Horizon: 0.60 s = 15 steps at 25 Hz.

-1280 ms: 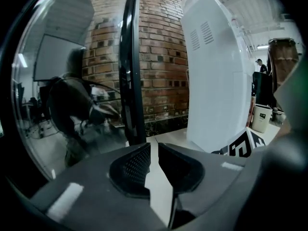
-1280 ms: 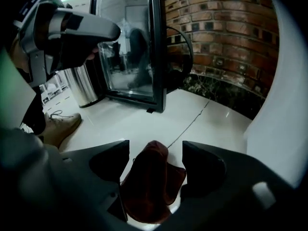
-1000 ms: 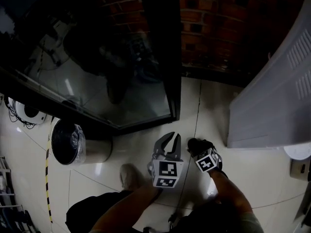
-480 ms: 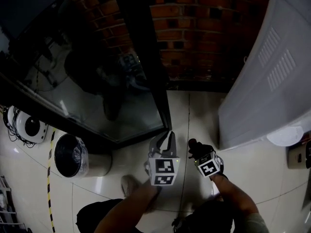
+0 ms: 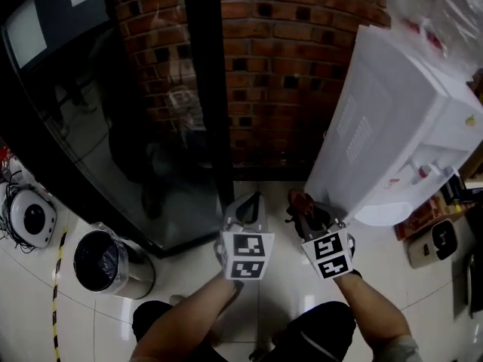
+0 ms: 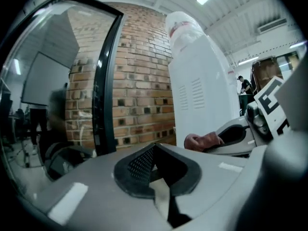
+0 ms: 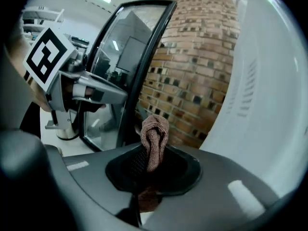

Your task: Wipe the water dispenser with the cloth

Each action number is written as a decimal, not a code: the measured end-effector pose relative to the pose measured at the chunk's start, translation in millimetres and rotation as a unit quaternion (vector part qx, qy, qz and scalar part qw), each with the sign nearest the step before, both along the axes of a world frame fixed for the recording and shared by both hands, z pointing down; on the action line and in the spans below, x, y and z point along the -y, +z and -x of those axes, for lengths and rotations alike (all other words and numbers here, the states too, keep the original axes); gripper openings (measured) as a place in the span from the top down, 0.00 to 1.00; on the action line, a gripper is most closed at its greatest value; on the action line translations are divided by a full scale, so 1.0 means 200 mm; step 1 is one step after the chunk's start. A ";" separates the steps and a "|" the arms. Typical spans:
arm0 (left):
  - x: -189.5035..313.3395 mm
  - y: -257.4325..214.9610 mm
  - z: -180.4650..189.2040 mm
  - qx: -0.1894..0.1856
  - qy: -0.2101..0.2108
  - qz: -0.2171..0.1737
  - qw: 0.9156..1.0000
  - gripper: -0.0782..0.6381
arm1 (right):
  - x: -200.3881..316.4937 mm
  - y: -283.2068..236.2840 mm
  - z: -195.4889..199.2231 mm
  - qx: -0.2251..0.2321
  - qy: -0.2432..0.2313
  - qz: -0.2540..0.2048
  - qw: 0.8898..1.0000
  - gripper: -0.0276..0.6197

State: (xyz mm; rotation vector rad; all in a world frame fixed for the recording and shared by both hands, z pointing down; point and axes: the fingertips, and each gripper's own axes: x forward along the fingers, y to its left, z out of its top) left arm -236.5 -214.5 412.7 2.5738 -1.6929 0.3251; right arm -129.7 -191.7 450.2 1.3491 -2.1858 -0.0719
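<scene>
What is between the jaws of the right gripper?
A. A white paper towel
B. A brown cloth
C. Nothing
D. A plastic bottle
B: in the right gripper view, the right gripper is shut on a brown cloth, whose folded end sticks up above the jaws.

Brick wall (image 5: 279,74) at 12 o'clock. Black-framed glass door (image 5: 207,111) at 10 to 11 o'clock, pane reflective. Lined steel bin (image 5: 113,266) at 8 o'clock, upright on glossy tiled floor (image 5: 407,292). Round white device (image 5: 30,216) with cables at 9 o'clock. Yellow-black tape (image 5: 56,292) on floor just beside bin.
</scene>
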 end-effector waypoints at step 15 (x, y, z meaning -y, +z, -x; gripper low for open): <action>-0.06 -0.93 -0.24 -0.005 0.052 -0.078 0.996 0.89 | 0.05 -1.59 -0.02 -0.205 0.011 -0.228 0.952 0.85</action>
